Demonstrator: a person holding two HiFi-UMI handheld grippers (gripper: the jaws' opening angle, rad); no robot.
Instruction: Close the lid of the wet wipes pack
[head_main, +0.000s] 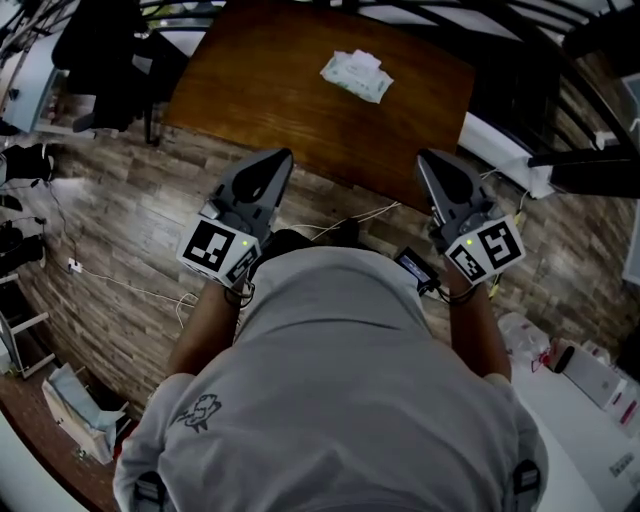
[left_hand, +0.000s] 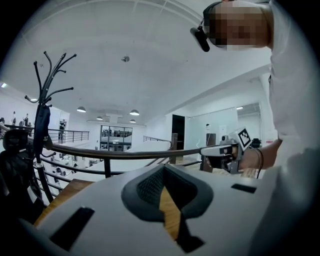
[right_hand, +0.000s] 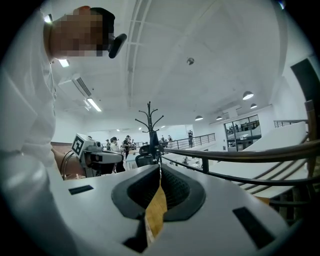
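The person is standing at the near edge of a brown wooden tabletop (head_main: 270, 80) and is holding one gripper in each hand, both pointing toward the far side. Seen from above, the left gripper (head_main: 281, 157) is reaching just to the near edge of the tabletop, with most of its body over the plank floor (head_main: 120, 200). The right gripper (head_main: 426, 157) is showing its tip over the near right part of the tabletop. The two grippers are well apart from each other, with the person's body between them.

The wet wipes pack (head_main: 357, 76) is lying on the far part of the tabletop, a little right of the middle. It is well apart from both grippers, and nothing is touching it. It is too small here to tell how its lid is standing.

In the left gripper view the dark fingers (left_hand: 150, 187) are closed, the tips are meeting, and nothing is between them. In the right gripper view the fingers (right_hand: 175, 192) are also closed together and are gripping nothing. Only brown wood is showing through the narrow slit below the tips. Beyond the grippers a dark railing (left_hand: 125, 152) and a coat stand (right_hand: 150, 117) are standing in a bright hall.
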